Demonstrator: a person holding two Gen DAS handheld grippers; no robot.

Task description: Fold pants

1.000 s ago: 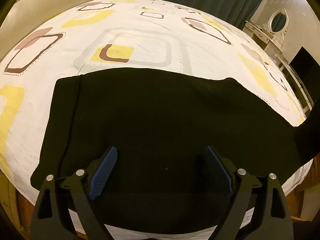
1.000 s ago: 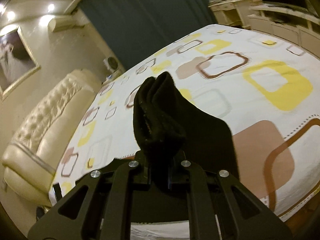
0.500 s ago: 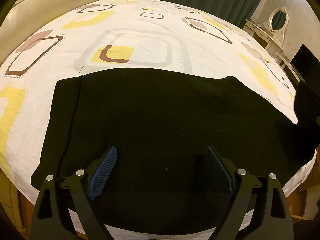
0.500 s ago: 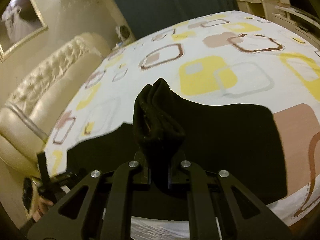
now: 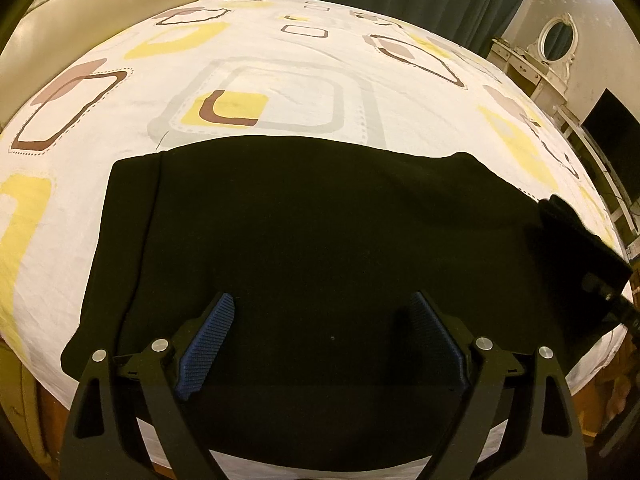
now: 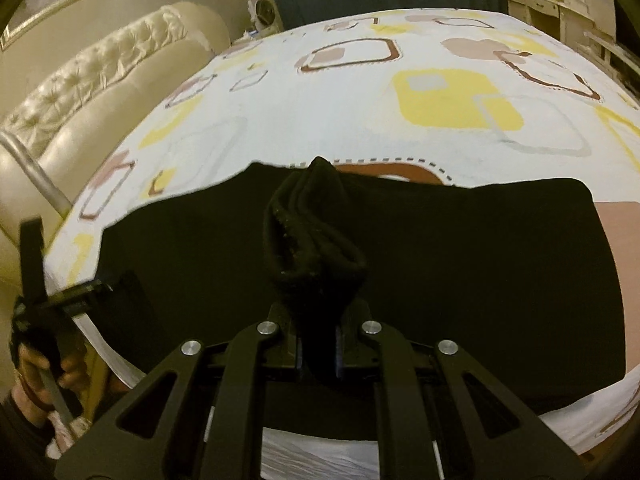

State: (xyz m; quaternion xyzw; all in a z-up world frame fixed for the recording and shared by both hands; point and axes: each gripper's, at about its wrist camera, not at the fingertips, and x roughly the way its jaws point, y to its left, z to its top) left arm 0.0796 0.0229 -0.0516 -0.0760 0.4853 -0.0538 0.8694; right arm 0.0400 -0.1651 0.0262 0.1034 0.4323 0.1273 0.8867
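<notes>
The black pants [image 5: 320, 232] are lying spread flat across the near edge of the bed [image 5: 280, 80], on its white sheet printed with yellow and brown squares. The left tongs [image 5: 320, 344] are hovering over the dark cloth with their blue pads [image 5: 206, 350] standing wide apart, gripping nothing. The right tongs [image 6: 318, 354] are pinching a bunched fold of the pants [image 6: 312, 240], which is rising above the flat cloth.
</notes>
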